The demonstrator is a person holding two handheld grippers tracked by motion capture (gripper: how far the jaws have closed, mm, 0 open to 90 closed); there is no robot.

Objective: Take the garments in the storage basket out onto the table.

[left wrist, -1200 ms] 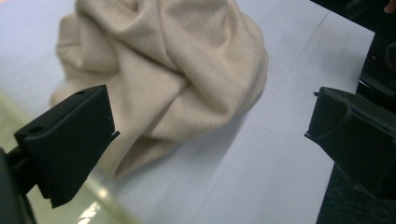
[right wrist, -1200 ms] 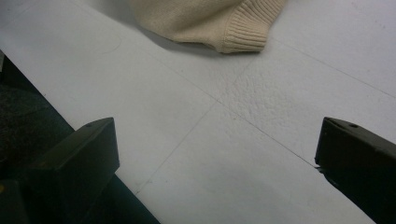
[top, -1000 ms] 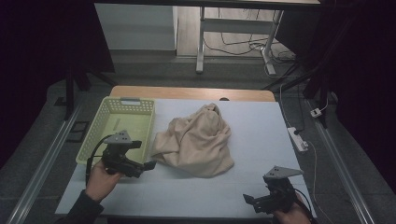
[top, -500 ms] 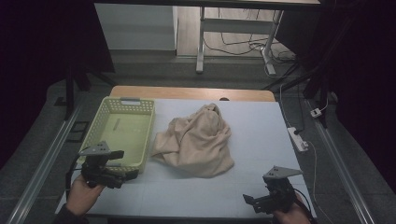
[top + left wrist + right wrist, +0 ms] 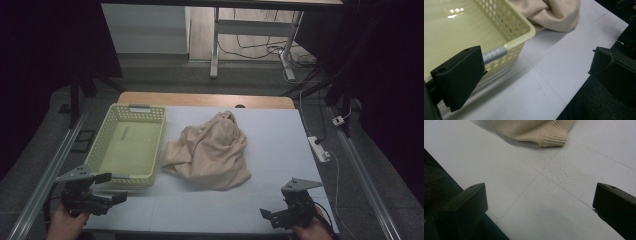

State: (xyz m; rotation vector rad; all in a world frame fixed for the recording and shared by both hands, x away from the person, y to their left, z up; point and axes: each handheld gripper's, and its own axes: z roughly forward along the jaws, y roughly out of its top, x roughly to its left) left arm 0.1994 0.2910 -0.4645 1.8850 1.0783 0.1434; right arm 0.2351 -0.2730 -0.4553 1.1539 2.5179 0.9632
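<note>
A white table (image 5: 280,150) fills the middle of the high view, in a dim room. At its centre lies a crumpled beige sweater (image 5: 210,152) in a loose heap. One edge of it lies just beside the right wall of a pale green perforated basket (image 5: 107,150), which stands at the left of the table and has nothing in it.

The work appears barely started: the garment rests on the table, outside the basket, unfolded and untouched. Everything seems left to do — reaching it, taking hold, then folding it or moving it.

The left gripper (image 5: 107,199) hangs low at the near left, beside the basket's near corner, its jaws spread apart and holding nothing; its own view shows the basket rim between them. The right gripper (image 5: 272,216) sits at the near right edge, well apart from the sweater, jaws likewise wide and bare; a ribbed cuff (image 5: 552,136) lies ahead of it.

No brand, label or writing can be read anywhere.
</note>
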